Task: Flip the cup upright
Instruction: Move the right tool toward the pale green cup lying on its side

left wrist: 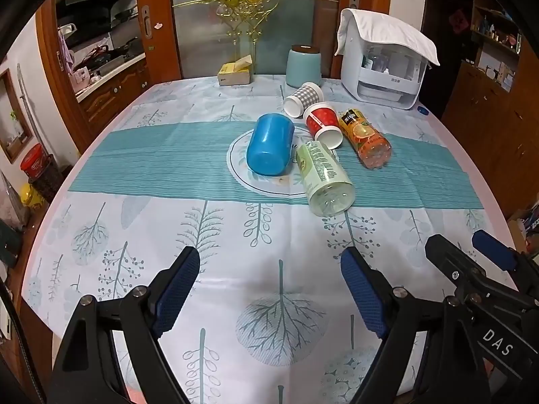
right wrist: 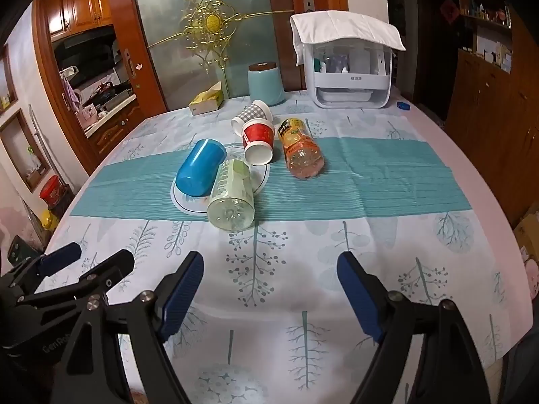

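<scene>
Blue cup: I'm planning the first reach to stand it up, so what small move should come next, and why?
Probably ease the left gripper forward toward the blue cup. The cup lies on its side on the round mat, its base toward the cameras, touching the green bottle. Both grippers hang open and empty, well short of it; the right gripper faces the bottle more.

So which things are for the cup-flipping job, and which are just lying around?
For the job:
blue cup
red paper cup
checked paper cup
left gripper
right gripper

Just lying about:
green bottle
orange juice bottle
tissue box
teal canister
</scene>
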Tool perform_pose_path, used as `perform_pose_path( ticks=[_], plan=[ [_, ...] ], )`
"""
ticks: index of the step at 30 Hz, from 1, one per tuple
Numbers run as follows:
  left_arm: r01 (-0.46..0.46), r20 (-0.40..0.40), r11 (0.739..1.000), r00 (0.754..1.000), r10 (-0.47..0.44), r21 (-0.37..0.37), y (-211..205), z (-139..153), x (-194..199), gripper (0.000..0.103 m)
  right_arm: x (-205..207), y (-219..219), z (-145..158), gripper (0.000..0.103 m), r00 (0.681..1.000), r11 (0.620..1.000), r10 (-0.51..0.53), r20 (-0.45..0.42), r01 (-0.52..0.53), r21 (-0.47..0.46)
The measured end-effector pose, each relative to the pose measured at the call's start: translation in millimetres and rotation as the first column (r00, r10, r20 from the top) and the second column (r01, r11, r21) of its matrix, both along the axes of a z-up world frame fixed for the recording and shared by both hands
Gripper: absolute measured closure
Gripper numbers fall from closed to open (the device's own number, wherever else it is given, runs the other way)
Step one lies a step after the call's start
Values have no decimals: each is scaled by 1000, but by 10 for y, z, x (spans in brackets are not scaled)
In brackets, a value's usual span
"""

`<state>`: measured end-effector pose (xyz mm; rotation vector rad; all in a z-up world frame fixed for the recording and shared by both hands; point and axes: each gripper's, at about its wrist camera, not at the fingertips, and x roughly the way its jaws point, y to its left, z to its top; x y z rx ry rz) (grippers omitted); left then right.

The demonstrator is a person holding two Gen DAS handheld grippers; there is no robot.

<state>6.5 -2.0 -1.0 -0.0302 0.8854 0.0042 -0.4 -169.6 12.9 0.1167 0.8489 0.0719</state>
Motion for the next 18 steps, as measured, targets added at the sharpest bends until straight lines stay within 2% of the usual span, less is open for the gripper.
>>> perform_pose_path(
  ticks=[18],
  plan=[
    [12,-6,1000,1000,-12,-5,-34,-27,33,19,-10,4,14,21,1000,999,-1,18,2,-44]
  ],
)
